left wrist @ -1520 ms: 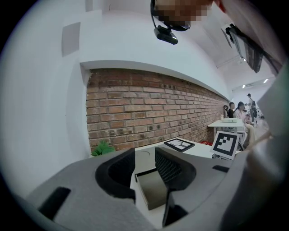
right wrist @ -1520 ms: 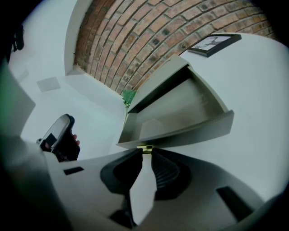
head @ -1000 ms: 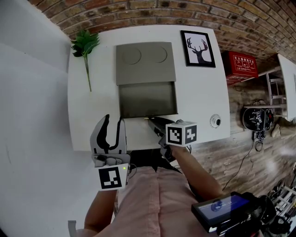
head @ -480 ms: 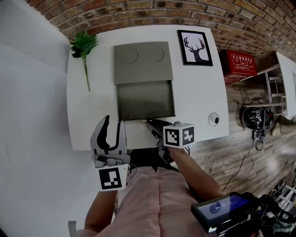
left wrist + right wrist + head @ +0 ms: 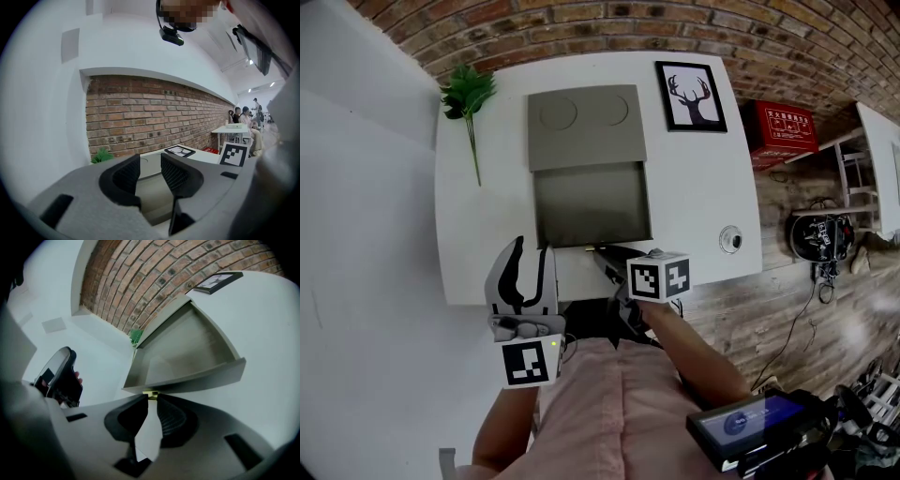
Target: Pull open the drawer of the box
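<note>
A grey box (image 5: 586, 127) stands on the white table (image 5: 698, 202), its drawer (image 5: 591, 202) pulled out toward me and showing an empty inside. My right gripper (image 5: 605, 255) reaches the middle of the drawer front and is shut on the small brass knob (image 5: 150, 393), which sits pinched between the right gripper (image 5: 150, 398) pads below the drawer (image 5: 187, 357). My left gripper (image 5: 530, 251) hovers at the table's front edge, left of the drawer, touching nothing. The left gripper (image 5: 150, 165) is open, with only the distant drawer (image 5: 152, 199) seen through the gap.
A green plant sprig (image 5: 469, 94) lies left of the box, a framed deer picture (image 5: 689, 94) right of it. A small round object (image 5: 731, 241) sits near the table's right front corner. A red box (image 5: 787, 131) is beyond the table's right edge.
The drawer front has come a little nearer to me, with the right gripper still shut on its knob. The left gripper has stayed where it was.
</note>
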`<state>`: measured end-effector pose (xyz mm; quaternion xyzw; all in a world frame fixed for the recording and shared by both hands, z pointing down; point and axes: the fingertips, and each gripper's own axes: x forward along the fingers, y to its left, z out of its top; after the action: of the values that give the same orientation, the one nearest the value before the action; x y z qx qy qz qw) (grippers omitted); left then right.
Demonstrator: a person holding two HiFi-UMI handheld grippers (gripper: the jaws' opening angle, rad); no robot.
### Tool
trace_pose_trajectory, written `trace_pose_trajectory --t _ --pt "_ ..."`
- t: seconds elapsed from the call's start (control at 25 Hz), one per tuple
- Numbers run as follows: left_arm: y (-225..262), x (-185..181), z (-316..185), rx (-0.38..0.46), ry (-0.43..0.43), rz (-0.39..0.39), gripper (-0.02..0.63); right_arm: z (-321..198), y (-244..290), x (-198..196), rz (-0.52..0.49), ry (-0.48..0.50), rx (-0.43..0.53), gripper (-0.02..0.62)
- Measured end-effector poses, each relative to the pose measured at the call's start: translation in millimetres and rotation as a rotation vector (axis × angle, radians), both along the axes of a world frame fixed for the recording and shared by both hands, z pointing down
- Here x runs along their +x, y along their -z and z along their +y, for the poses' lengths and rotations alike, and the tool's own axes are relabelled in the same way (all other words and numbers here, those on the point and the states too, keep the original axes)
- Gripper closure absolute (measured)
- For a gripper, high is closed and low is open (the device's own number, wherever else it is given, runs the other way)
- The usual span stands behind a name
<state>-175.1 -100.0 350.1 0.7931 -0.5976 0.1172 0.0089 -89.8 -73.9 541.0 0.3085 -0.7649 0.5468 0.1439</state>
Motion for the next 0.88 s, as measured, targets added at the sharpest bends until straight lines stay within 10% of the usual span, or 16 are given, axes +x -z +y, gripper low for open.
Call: trace_pose_trajectory --t 0.88 --pt "3.7 4.7 3.7 0.006 -0.009 0.022 0.462 7.6 2.0 -2.5 -0.012 -0.002 -0.002 0.443"
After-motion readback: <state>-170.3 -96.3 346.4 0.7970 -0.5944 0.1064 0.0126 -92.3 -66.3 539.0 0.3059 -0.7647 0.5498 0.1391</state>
